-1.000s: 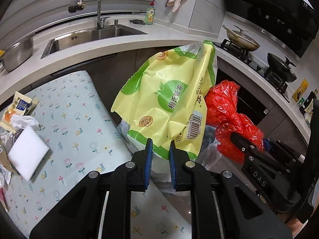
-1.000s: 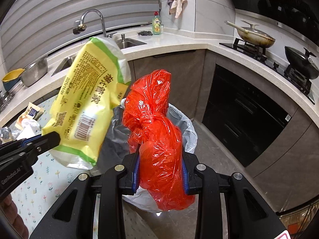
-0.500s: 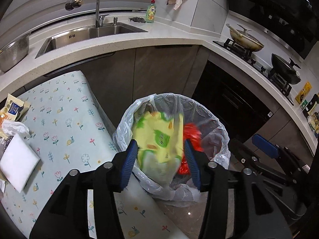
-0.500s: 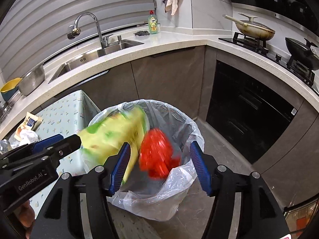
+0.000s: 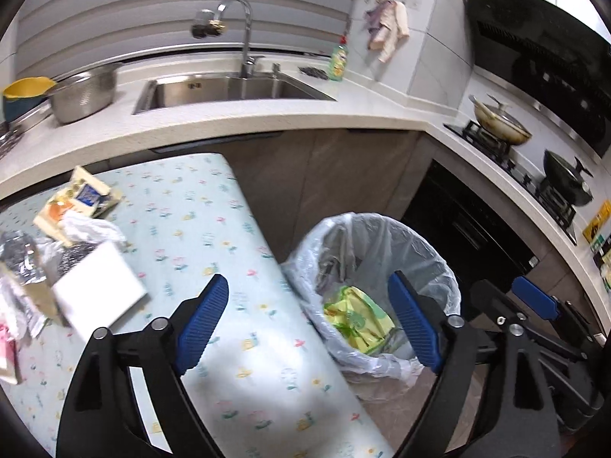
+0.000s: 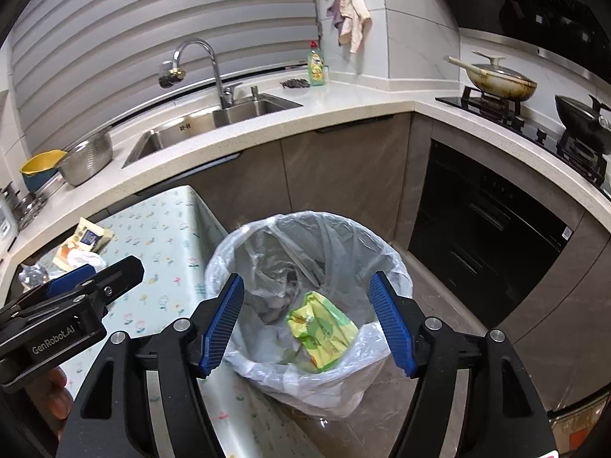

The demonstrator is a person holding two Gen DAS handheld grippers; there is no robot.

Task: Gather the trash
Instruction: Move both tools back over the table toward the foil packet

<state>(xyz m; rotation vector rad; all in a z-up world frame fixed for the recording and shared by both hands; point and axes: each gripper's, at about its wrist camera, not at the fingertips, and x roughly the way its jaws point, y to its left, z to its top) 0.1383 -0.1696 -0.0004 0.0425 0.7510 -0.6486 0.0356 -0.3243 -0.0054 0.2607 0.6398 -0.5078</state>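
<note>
Lying crumpled inside the plastic-lined trash bin [image 6: 244,252], the yellow-green snack bag [image 6: 322,330] rests near the bin's bottom. Above the bin, the right gripper [image 6: 307,322] gapes wide and holds nothing. Beside the bin, the left gripper [image 5: 307,326] is equally spread and empty, over the edge of the floral tablecloth [image 5: 191,206].

Crumpled yellow-green bag [image 6: 322,330] lies inside the lined bin [image 6: 397,267] (near its bottom)

Left gripper [image 5: 307,322]: matte black plastic linkage arms, silver round screws at pivots, blue ribbed pads [image 5: 202,320] on fingertips. Right gripper [image 6: 307,324]: same black frame, silver screws, blue ribbed pads [image 6: 223,322]. White "GenRobot.AI" lettering on left gripper body in right wrist view; bit of bare skin below it.
</note>
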